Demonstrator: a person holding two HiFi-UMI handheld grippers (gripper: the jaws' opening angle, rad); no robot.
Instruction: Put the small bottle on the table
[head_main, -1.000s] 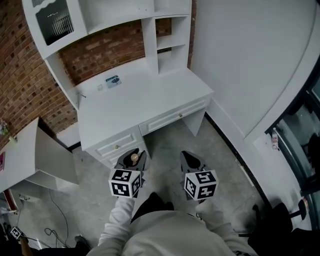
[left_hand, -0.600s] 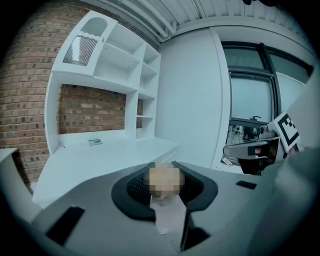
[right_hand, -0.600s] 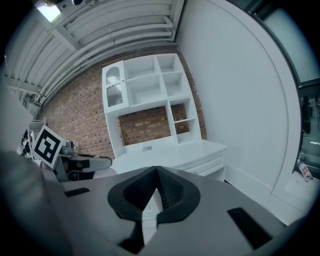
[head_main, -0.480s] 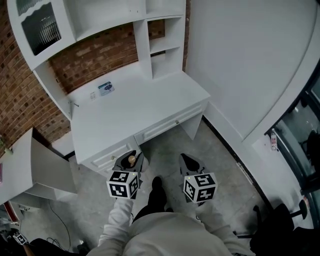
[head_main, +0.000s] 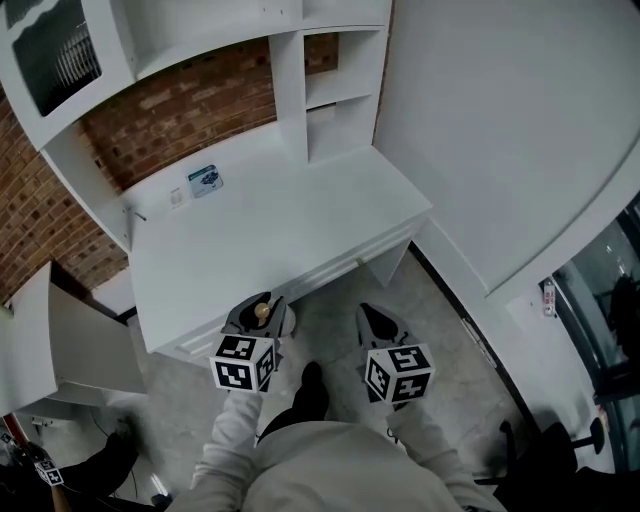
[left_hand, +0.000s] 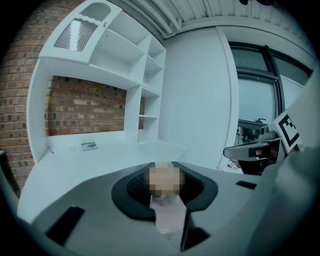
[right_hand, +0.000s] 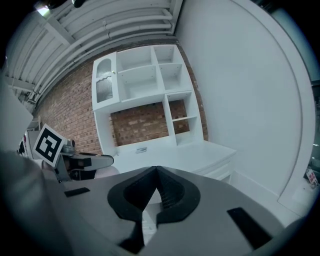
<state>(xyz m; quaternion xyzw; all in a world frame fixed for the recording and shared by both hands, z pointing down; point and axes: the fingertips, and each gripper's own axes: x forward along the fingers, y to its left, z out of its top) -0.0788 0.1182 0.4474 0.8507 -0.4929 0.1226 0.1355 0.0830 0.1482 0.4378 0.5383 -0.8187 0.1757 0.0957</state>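
Carrying calls for care: bottle (left_hand: 167, 214) clamped upright in left gripper (head_main: 261, 309), right gripper (head_main: 379, 322) closed, empty. Clear the table (head_main: 300, 220) edge at twelve o'clock, lower until the base seats, then release.

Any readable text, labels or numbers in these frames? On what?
Nothing can be read.
Card on table: print too small.
Tag beside it: too small.
Sticker by the window: blurred.
Left cube, right cube: square markers only, no words.
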